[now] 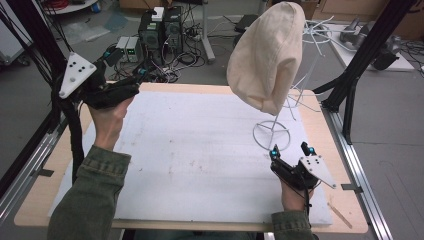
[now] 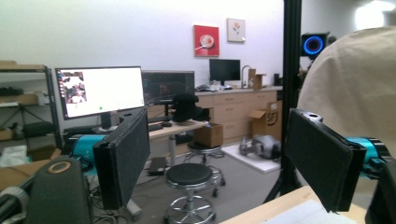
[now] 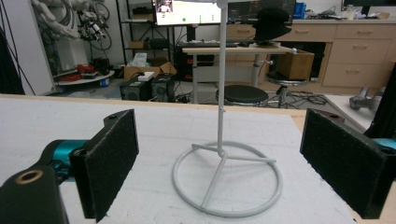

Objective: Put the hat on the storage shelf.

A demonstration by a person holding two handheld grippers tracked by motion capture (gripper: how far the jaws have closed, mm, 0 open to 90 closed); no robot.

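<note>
A cream cloth hat (image 1: 267, 55) sits on top of a white wire stand whose round base (image 1: 271, 135) rests on the white mat at the right. My right gripper (image 1: 291, 152) is low over the mat just in front of that base, open, with the ring base (image 3: 227, 179) and its upright pole (image 3: 222, 79) between the spread jaws. My left gripper (image 1: 145, 70) is raised over the table's far left edge, open and holding nothing; in the left gripper view the hat (image 2: 355, 88) fills the right side beyond its jaws.
A white mat (image 1: 190, 155) covers the wooden table (image 1: 45, 185). Black frame posts (image 1: 365, 55) stand at both sides. Beyond the far edge, computers (image 1: 160, 30) and cables lie on the floor; a stool (image 2: 189, 179) and desks with monitors stand farther off.
</note>
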